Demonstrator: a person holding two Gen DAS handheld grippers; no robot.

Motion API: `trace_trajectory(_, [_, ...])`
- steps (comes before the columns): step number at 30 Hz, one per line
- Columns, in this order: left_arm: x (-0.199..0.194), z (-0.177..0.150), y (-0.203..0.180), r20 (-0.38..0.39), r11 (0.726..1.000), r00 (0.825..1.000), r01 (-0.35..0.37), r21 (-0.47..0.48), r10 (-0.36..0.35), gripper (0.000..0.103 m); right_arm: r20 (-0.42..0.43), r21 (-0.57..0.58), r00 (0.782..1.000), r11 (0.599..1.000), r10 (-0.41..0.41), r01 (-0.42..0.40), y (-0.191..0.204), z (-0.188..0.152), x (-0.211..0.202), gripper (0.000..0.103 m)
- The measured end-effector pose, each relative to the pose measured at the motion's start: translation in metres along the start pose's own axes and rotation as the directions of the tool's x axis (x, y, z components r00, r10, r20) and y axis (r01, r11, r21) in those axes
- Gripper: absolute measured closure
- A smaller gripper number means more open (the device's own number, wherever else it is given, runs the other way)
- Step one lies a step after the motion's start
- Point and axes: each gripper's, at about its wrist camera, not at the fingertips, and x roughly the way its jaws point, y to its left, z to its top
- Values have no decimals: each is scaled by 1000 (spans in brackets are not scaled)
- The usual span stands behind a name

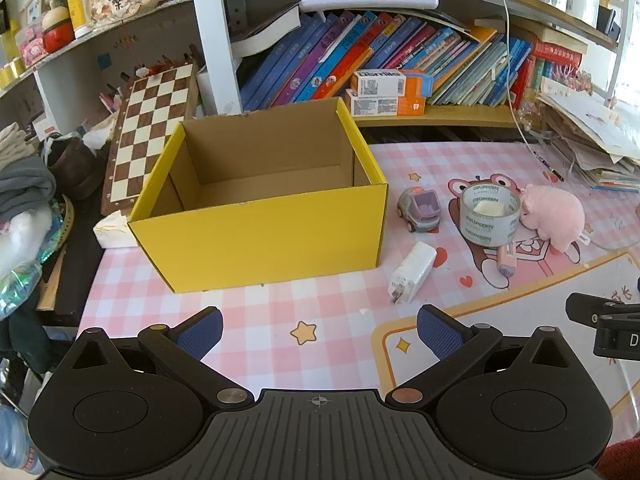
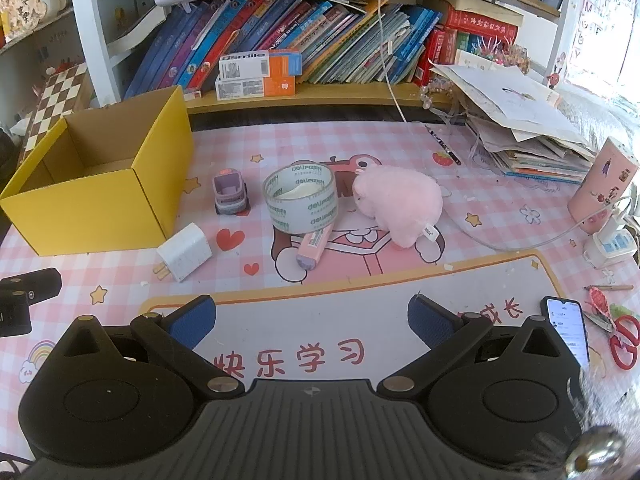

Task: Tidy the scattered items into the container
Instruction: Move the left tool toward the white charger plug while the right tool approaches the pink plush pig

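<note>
Covering the desk, a pink checked mat (image 2: 400, 144) runs to the bookshelf (image 2: 320, 92); left gripper (image 1: 319, 334) and right gripper (image 2: 311, 320) hover spread, holding nothing.

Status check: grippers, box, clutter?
Left gripper open, right gripper open, both empty. Yellow box empty. Charger, toy car, tape roll, plush still out. Path clear.

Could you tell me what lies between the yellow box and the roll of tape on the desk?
A small purple toy car stands between the yellow box and the tape roll; the white charger lies nearer the camera. Both wrist views show it.
</note>
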Motion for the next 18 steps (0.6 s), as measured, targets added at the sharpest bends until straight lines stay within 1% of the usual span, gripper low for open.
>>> trace_trajectory(5, [2,0,-1,-8,1000,1000,3,0,-3,0,-8,-2,1000,1000,3,-3,0,0,3,0])
trace_trajectory(18, [8,2,-4,-23,999,999,38,7,-38,0,-27,-2,1000,1000,11,-11,-2,2,11,0])
